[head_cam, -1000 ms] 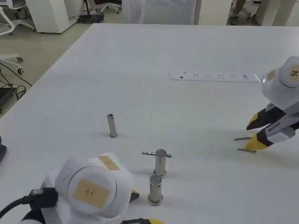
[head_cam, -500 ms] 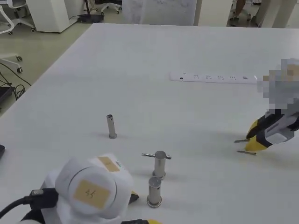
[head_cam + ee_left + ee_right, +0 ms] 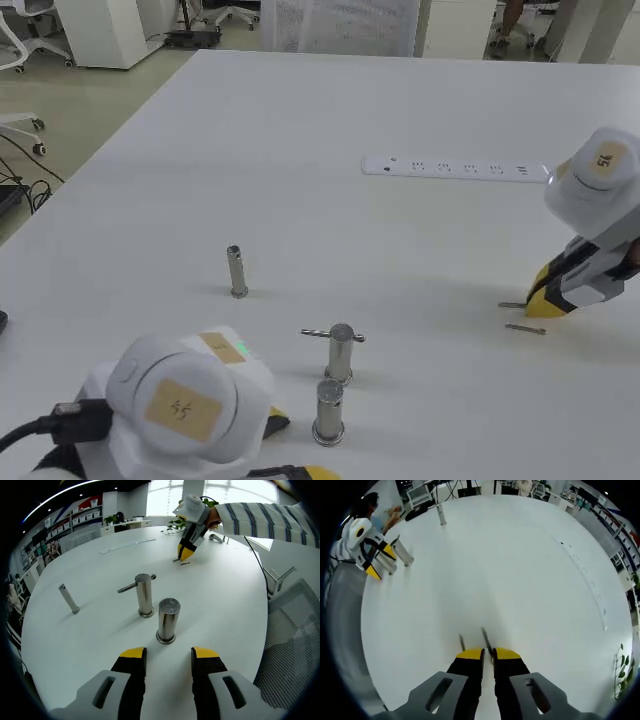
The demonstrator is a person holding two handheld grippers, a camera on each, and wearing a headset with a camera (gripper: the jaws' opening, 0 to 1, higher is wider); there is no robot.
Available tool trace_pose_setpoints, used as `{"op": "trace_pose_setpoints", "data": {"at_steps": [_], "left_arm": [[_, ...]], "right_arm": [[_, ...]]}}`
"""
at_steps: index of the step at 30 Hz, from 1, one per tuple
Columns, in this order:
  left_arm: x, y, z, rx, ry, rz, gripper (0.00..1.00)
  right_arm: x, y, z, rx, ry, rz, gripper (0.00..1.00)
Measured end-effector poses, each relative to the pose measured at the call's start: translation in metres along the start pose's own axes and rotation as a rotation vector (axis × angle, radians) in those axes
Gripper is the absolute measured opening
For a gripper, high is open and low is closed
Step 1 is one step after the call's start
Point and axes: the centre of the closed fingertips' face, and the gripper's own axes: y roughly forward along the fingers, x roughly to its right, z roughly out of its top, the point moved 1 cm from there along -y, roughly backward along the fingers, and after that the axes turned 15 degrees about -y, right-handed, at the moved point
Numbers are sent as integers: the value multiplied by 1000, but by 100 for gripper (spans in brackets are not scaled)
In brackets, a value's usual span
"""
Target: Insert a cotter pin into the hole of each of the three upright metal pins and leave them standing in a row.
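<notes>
The right gripper (image 3: 488,654) is down at the white table (image 3: 330,150), well apart from the metal pins, its jaws drawn almost together on the gripped cotter pin (image 3: 485,639), whose free length pokes forward out of the narrow gap; the spare cotter pin (image 3: 462,642) lies flat just beside it, apart from the jaws; the left gripper (image 3: 168,654) waits with its jaws spread and nothing between them, just short of the nearest metal pin (image 3: 167,619); behind that stands the middle metal pin (image 3: 144,594), with the fitted cotter pin (image 3: 131,585) through its head, and the far metal pin (image 3: 68,598) stands off to one side, so the three are upright but not in a tidy row; a power strip (image 3: 455,167) lies farther back; the cotter pins look like thin, light, stiff wire, apt to swivel or slip in a pinch and hard to lift off a flat top, so a hold near one end, leaving plenty of length free to thread, seems best; the metal pins look solid, smooth and fairly heavy for their size, yet tall on small flanged feet, so a sideways push could tip them; the open gripper would probably do well to clasp the barrel low, clear of the cross hole.
</notes>
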Motion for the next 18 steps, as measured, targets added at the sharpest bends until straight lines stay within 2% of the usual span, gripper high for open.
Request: {"op": "trace_pose_setpoints", "data": {"at_steps": [2,7,11,15,18], "left_arm": [[0,0,-1,-3,-2,1,34],[-1,-1,0,4,-7,1,33],[-1,-2,1,9,-15,-1,33],[0,-3,2,22,-17,-8,36],[4,-4,4,27,-21,-27,37]], "right_arm": [[1,0,-1,-16,-15,-11,5],[0,0,-1,-47,-76,-18,5],[1,-1,-2,-48,-59,-27,4],[0,-1,-2,-62,-103,-42,3],[0,-2,-3,-63,-101,-49,3]]}}
